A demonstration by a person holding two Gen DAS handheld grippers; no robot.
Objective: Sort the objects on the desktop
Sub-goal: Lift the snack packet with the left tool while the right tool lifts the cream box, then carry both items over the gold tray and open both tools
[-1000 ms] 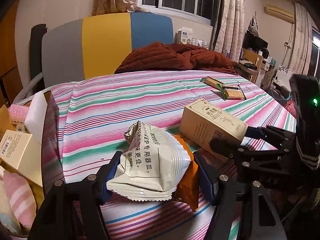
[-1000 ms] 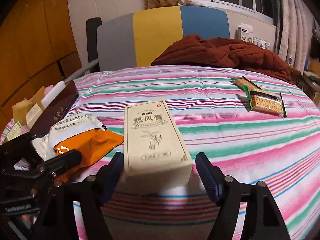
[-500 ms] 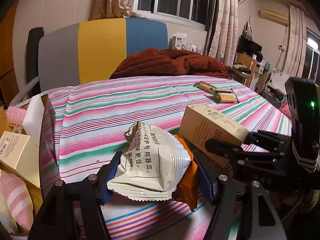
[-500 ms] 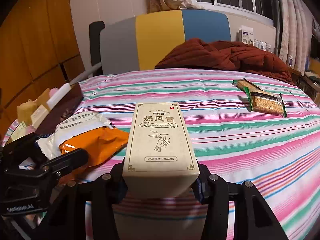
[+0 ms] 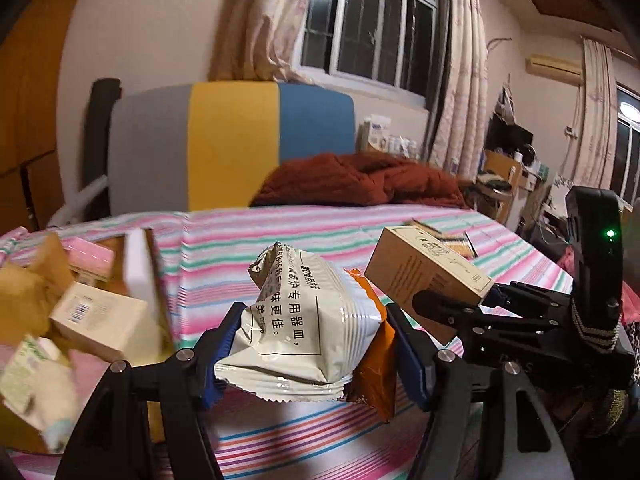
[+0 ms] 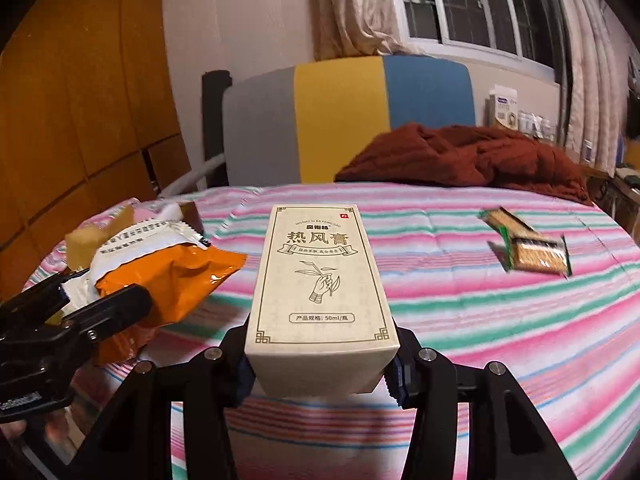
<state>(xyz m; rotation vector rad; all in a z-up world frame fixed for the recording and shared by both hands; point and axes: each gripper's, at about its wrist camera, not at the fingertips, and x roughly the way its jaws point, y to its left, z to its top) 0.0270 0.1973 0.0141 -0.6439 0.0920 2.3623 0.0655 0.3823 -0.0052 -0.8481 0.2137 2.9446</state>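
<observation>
Now the left claw (image 5: 312, 352) grips a white-and-orange snack bag (image 5: 308, 320), the right claw (image 6: 320, 368) clamps a beige carton (image 6: 320, 280), both apparently lifted above the striped bed (image 6: 480, 312).

Two wrist cameras look low across the striped bedcover (image 5: 248, 232) toward the tricolour headboard (image 6: 344, 120), close behind their own fingers; each catches the other gripper, and both share the brown blanket (image 5: 360, 180).
</observation>
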